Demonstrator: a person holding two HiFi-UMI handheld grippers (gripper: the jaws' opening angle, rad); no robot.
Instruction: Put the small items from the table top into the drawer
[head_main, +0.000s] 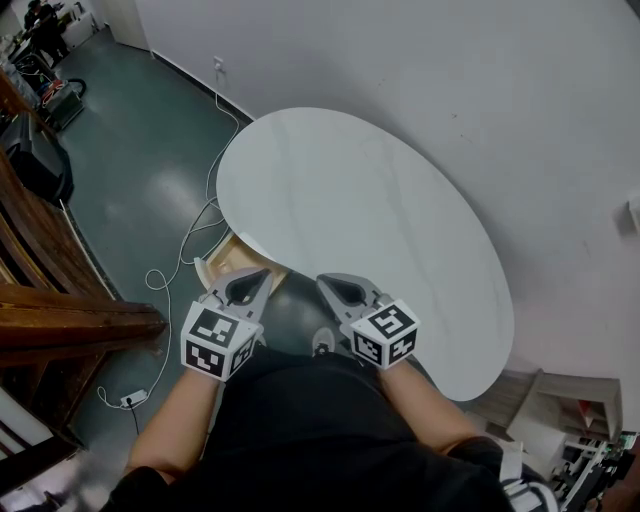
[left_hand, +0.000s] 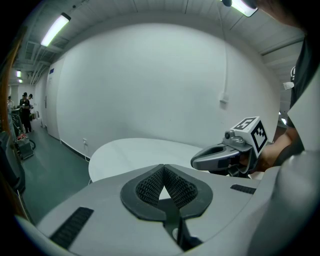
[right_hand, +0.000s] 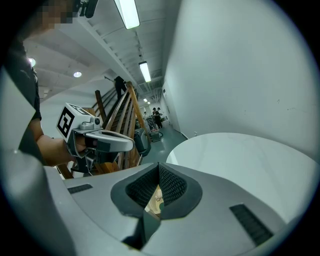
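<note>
The white oval table (head_main: 370, 210) has a bare top, with no small items showing on it in any view. Under its near left edge a pale wooden drawer (head_main: 238, 256) stands pulled out. My left gripper (head_main: 264, 273) hovers just above and in front of the drawer, shut, with nothing between its pads (left_hand: 172, 181). Beside it, my right gripper (head_main: 322, 281) is also shut and empty. Through the gap under the right gripper's pads (right_hand: 170, 184), a strip of the drawer's pale wood (right_hand: 154, 199) shows with something small lying in it. Each gripper also sees the other: the right gripper (left_hand: 197, 161) and the left gripper (right_hand: 131, 145).
A white cable (head_main: 190, 235) trails over the dark green floor to a power strip (head_main: 130, 399). Dark wooden frames (head_main: 60, 300) stand at the left. A white wall runs behind the table. Shelving (head_main: 575, 400) sits at the lower right. A person (head_main: 45, 25) stands far down the corridor.
</note>
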